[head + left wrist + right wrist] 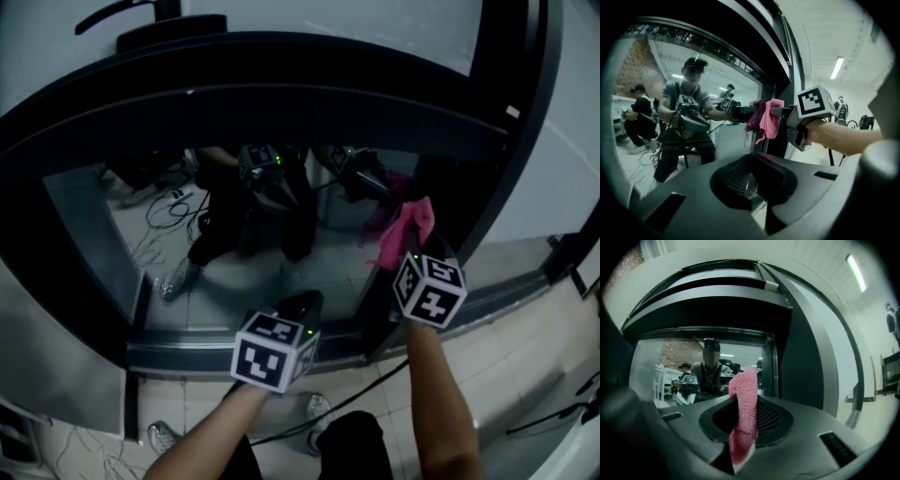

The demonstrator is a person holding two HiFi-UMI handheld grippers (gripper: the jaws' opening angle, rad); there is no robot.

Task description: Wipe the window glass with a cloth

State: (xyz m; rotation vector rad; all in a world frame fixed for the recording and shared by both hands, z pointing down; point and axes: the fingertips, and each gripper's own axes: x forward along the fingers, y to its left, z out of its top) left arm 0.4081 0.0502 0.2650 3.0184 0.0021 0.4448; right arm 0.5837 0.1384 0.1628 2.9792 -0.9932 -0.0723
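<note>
**Inspector A:** Where is the cloth [410, 228]?

**Inspector B:** It is pink and pinched in the right hand-held gripper [412, 251], right of centre in the head view. It meets its own reflection on the window glass [234, 262], just beside the dark frame [502, 178]. Contact appears made, so wiping is judged in hand at the pane's right edge.

**Inspector A:** And the left hand-held gripper [302, 305]?

**Inspector B:** Its jaws are pressed together with nothing between them. It hangs at bottom centre, near the sill [178, 354], apparently held clear so the right arm has the pane to itself.
</note>
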